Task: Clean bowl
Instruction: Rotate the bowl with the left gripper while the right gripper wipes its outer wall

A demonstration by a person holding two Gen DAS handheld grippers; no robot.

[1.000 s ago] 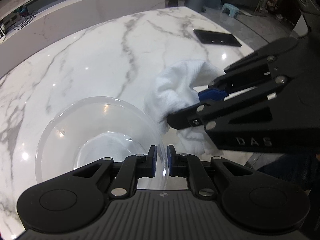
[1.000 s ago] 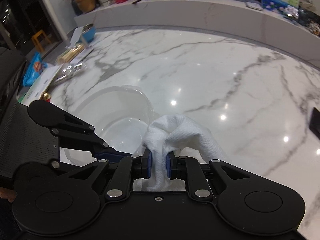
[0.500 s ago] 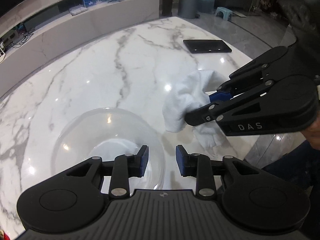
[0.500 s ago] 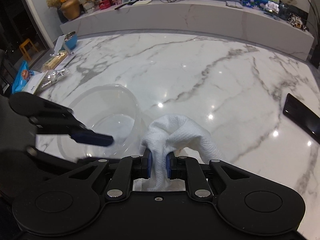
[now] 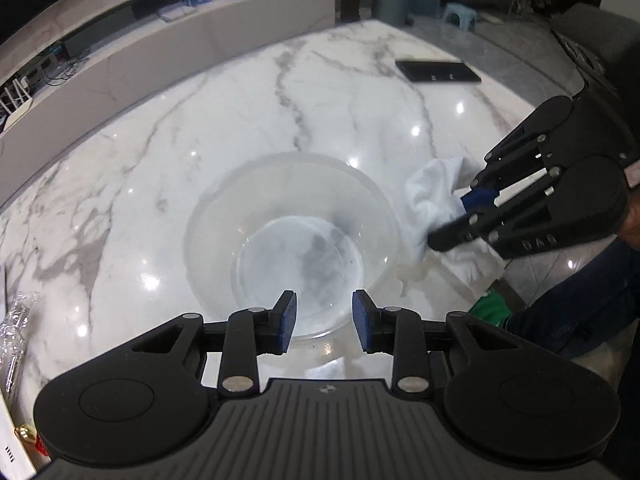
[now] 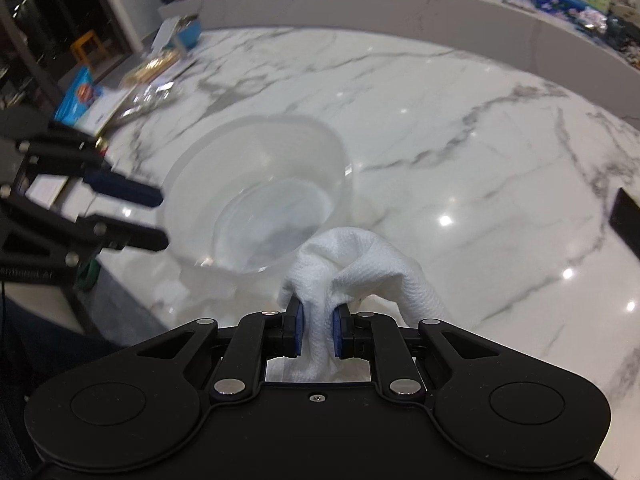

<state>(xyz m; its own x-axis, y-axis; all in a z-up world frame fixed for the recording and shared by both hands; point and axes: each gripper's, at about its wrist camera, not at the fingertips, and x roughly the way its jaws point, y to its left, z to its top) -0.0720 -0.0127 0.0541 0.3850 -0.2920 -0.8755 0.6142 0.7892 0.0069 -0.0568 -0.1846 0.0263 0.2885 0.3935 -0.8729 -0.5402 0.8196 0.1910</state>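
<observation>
A clear bowl point(image 5: 288, 216) stands upright on the white marble table point(image 5: 200, 128), near its front edge; it also shows in the right wrist view point(image 6: 256, 184). My left gripper point(image 5: 323, 322) is open and empty, its pads just short of the bowl's near rim. My right gripper point(image 6: 317, 332) is shut on a white cloth point(image 6: 352, 264), held just to the right of the bowl. In the left wrist view the cloth point(image 5: 436, 188) hangs from the right gripper point(image 5: 460, 220) beside the bowl's right wall.
A black flat device point(image 5: 438, 71) lies at the table's far right. Packets and papers point(image 6: 120, 92) crowd the table's left end, with a crinkled wrapper point(image 5: 16, 320) near the front left. A person's leg point(image 5: 580, 320) is beyond the front edge.
My left gripper let go of the bowl's rim, opened and drew back. The right gripper with the cloth moved away to the bowl's right side.
</observation>
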